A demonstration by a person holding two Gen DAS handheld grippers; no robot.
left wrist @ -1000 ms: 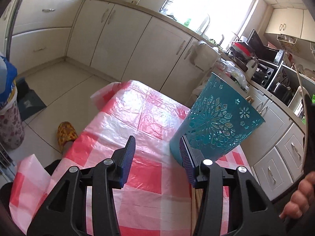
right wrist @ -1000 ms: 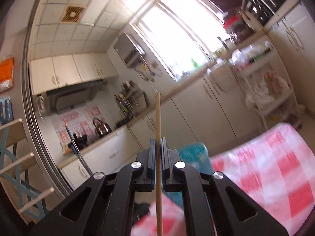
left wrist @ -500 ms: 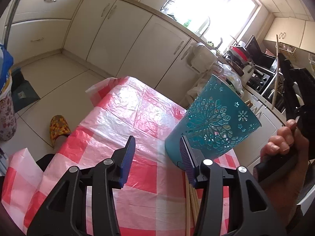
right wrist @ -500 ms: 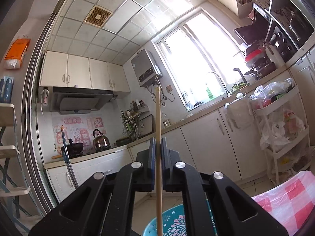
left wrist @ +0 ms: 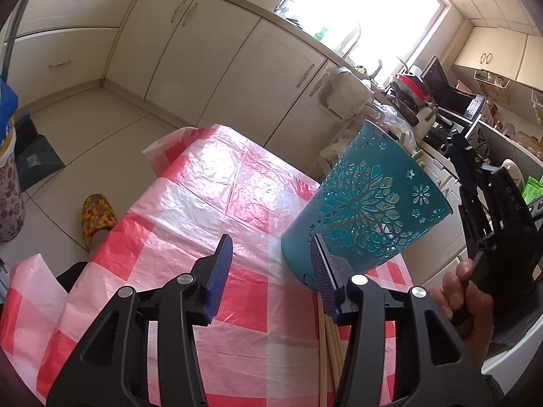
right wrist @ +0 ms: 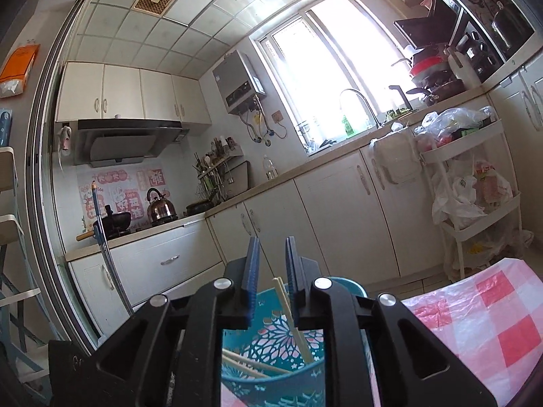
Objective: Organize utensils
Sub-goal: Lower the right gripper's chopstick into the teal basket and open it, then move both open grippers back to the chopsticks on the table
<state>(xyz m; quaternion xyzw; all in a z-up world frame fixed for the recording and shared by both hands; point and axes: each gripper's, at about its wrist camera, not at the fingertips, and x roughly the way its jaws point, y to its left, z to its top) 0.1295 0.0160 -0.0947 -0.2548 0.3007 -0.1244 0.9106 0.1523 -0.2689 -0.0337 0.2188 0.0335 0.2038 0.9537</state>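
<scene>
The right gripper (right wrist: 270, 264) points over the teal holder (right wrist: 271, 346), its blue pads parted by a narrow gap and clamping nothing. A pale chopstick (right wrist: 292, 318) leans inside the holder directly below that gap, with more sticks lying across the holder's bottom. In the left wrist view the same tool appears at the far right, gripped by a bare hand (left wrist: 465, 305) and raised beside the holder's rim; the letters "DAS" can be read on its black body.

The left gripper (left wrist: 271, 271) is held low over the table, jaws spread wide and empty, its right pad just in front of the base of the teal holder (left wrist: 370, 210). The holder stands on the right part of the red-and-white checked tablecloth (left wrist: 210, 203), close to the table's right edge. A bundle of chopsticks (left wrist: 331, 349) lies on the cloth near that edge, partly hidden under the left gripper's right finger.

The cloth to the left of the holder and out to the far edge is open. Pink posters (right wrist: 125, 190) with writing hang behind the stove, too small to read.
</scene>
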